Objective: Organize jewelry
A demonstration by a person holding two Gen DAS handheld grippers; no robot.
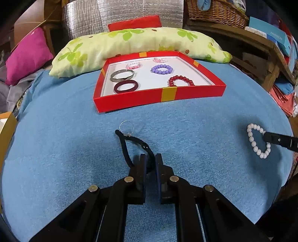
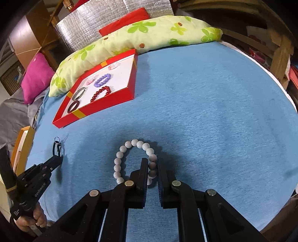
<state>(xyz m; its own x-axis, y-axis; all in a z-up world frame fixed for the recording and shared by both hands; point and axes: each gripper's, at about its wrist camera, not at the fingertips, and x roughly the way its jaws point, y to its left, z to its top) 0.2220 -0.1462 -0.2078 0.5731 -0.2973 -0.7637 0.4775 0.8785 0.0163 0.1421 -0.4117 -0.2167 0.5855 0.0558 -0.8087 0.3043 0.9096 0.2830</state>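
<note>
On the blue cloth lies a black cord bracelet (image 1: 128,147) with a clear ring (image 1: 127,127) at its far end. My left gripper (image 1: 150,160) is shut on the cord's near end. The same cord (image 2: 57,149) shows small at the left of the right wrist view, with the left gripper (image 2: 57,161) on it. A white bead bracelet (image 2: 130,160) lies before the right wrist camera, and my right gripper (image 2: 152,164) is shut on its right side. That white bracelet (image 1: 258,140) appears at the right of the left wrist view. A red tray (image 1: 160,96) holds several bracelets.
A green flowered pillow (image 1: 141,42) lies behind the red tray (image 2: 96,111). A pink cushion (image 1: 28,55) sits at the far left, a wicker basket (image 1: 216,11) at the back right. An orange box edge (image 1: 7,134) borders the cloth on the left. A hand (image 2: 35,219) holds the left tool.
</note>
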